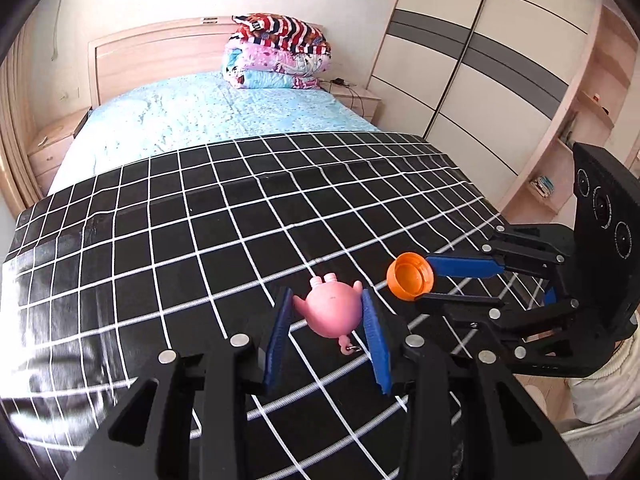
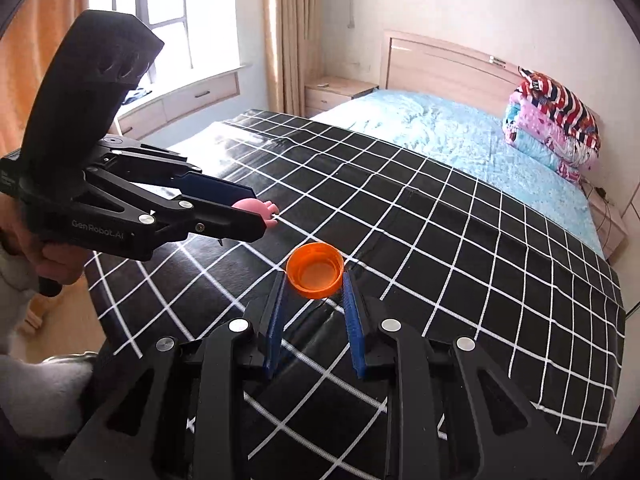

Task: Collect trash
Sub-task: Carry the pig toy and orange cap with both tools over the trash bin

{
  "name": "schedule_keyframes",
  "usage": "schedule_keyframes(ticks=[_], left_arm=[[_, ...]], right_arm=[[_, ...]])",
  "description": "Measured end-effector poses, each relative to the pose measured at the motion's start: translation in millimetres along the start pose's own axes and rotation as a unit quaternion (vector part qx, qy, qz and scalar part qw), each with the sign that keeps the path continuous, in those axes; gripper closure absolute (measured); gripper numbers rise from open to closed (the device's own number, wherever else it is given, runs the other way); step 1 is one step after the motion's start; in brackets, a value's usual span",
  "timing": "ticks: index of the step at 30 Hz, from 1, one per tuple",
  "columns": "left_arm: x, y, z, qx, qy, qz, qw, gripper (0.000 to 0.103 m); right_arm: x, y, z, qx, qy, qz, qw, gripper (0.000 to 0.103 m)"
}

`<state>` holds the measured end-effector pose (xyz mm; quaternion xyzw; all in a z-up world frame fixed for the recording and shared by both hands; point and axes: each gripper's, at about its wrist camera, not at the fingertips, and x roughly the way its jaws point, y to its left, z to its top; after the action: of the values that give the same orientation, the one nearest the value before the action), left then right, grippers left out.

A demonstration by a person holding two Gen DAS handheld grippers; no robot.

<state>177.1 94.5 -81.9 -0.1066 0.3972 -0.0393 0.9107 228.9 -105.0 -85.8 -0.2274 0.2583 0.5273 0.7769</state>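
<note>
Left gripper (image 1: 326, 312) is clamped on a pink pig toy (image 1: 329, 308) — blue pads press both its sides, toy lifted clear of the black checked cover (image 1: 200, 240). Right gripper (image 2: 314, 276) pinches an orange bottle cap (image 2: 315, 270) at its fingertips, open side facing up, also held above the cover. Both tools sit side by side near the bed's (image 1: 208, 116) foot — a hand (image 2: 52, 256) grips the left handle.

Bright daylight from the window (image 2: 168, 4), glare on the checked cloth (image 1: 52, 304), fisheye-bent edges.
</note>
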Motion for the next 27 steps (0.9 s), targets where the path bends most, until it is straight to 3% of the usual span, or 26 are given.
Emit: schedule_keyframes(ticks=[13,27], left_arm=[[-42,-53,-48,0.031,-0.016,-0.018,0.9992,0.068],[-43,-90,-121,0.019,-0.003,-0.045,0.9988,0.068]], right_arm=[[-63,33,-58,0.004,-0.017,0.013,1.000,0.076],[-76,59,-124,0.026,0.015,0.046,0.998,0.076]])
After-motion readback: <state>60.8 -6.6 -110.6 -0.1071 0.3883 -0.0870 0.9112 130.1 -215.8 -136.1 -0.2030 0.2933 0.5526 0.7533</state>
